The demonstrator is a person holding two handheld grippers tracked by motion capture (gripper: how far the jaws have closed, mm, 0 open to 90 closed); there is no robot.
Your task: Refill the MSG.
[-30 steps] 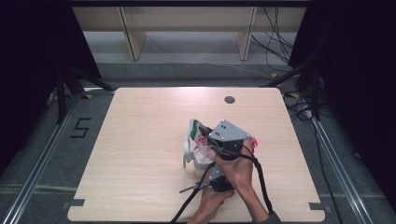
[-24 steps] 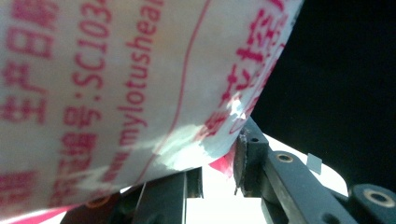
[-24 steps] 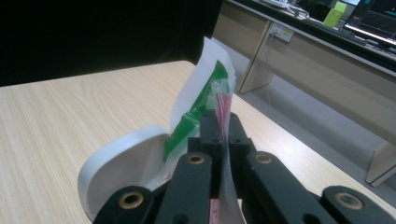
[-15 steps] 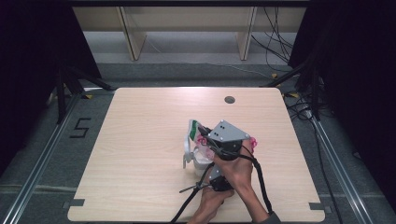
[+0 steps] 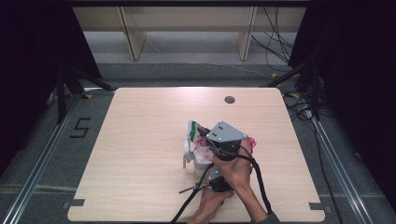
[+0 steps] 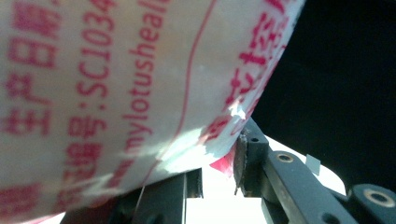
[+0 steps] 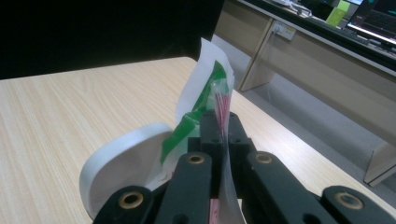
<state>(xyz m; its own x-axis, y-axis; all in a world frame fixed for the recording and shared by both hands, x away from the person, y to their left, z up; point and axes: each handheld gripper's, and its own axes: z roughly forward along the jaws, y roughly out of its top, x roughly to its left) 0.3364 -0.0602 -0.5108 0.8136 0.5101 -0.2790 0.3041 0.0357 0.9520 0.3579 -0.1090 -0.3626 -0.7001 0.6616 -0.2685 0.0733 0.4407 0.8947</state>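
Wood table fills the middle of the room, with dark curtains at both sides and pale shelves at twelve o'clock. Near the table's five o'clock part sits a plastic bag with red print and a green strip, and a white curved piece lies beside it. Both hands meet there. To do this step well, I think each hand should keep a firm pinch and pull slowly and evenly, so the thin plastic opens and does not rip or slip out. In the right gripper view, the right gripper has its black jaws pressed flat together on the top edge of the bag. In the left gripper view, the left gripper has its jaws a little apart, and the bag's wall with red letters sits pinched between them.
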